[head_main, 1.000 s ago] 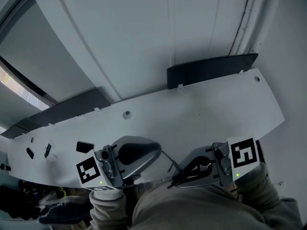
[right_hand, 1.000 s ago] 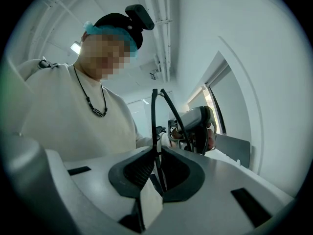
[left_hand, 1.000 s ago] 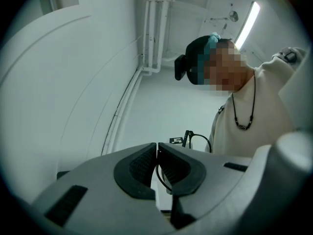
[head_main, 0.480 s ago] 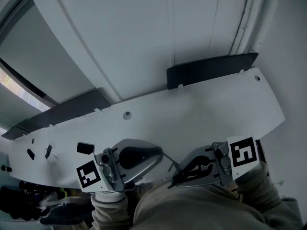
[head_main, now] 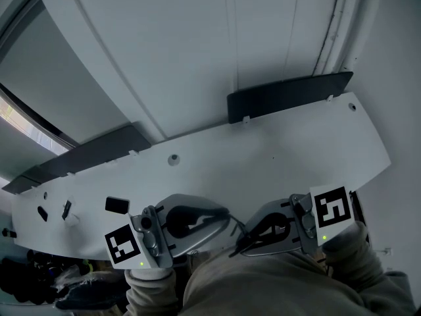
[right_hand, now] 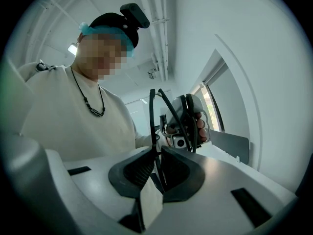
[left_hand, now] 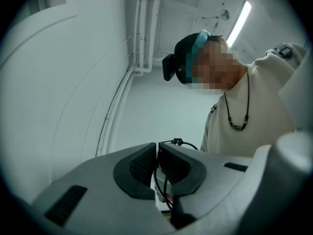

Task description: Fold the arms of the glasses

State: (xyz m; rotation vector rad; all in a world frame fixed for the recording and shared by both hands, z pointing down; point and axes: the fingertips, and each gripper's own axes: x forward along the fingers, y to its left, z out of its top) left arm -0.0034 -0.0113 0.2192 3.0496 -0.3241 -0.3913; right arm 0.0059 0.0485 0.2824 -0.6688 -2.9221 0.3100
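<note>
The black thin-rimmed glasses (head_main: 264,230) hang between my two grippers, close to my chest. My right gripper (head_main: 248,237) is shut on the frame; in the right gripper view the dark rim (right_hand: 153,116) rises straight up out of its pads (right_hand: 142,168). My left gripper (head_main: 225,214) is nearly closed on a thin black arm of the glasses (left_hand: 176,142), whose wire runs down between the pads (left_hand: 143,163). Both grippers point toward each other. In the right gripper view the left gripper (right_hand: 182,131) shows just beyond the glasses.
A long white table (head_main: 276,157) stretches ahead, with dark panels (head_main: 289,94) standing along its far edge. A small black block (head_main: 116,205) and a few small items (head_main: 66,208) lie at the left end. My sleeves and torso fill the bottom of the head view.
The left gripper has edged slightly right toward the right gripper and tilted a little. The right gripper and the glasses frame stay where they were.
</note>
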